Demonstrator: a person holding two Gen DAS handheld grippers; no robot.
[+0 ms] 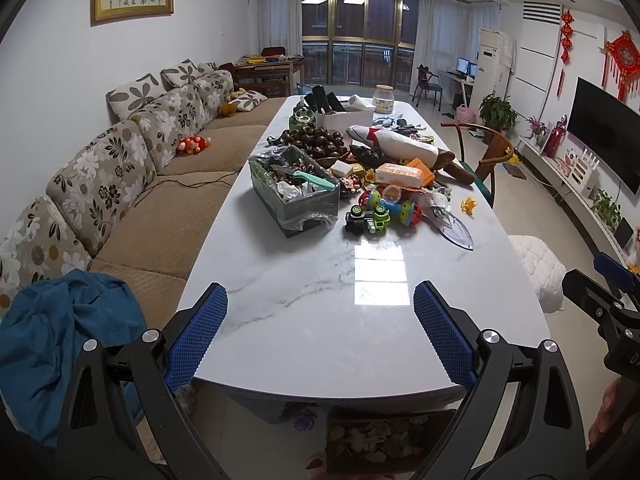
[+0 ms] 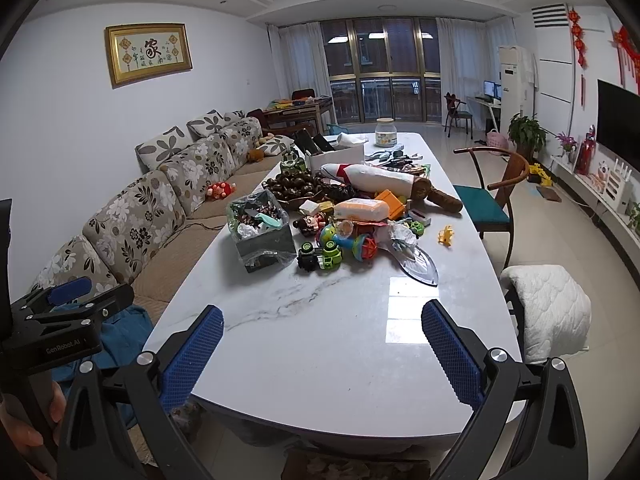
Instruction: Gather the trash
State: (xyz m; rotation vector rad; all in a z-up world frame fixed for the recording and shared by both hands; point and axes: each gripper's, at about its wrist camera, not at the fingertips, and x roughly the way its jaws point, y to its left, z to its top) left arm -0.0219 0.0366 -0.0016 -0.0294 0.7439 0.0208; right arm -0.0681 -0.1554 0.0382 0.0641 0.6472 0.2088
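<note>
A grey bin lined with clear plastic (image 1: 296,196) (image 2: 262,230) stands mid-table, filled with scraps and a teal-handled knife (image 1: 314,180). Beside it lies a pile of toys, packets and wrappers (image 1: 400,184) (image 2: 360,216), including an orange packet (image 2: 362,209), crumpled clear wrapping (image 2: 396,236) and a black bag (image 1: 366,156). My left gripper (image 1: 320,308) hangs open over the table's near end, nothing between its blue pads. My right gripper (image 2: 322,328) is open too, level with it and equally far from the pile.
The white marble table (image 1: 320,328) runs away from me. A floral sofa (image 1: 120,184) lines the left, with a blue cloth (image 1: 60,328) on it. A wooden chair (image 2: 492,200) and a white padded stool (image 2: 548,308) stand right. A silver foil piece (image 2: 418,266) lies near the pile.
</note>
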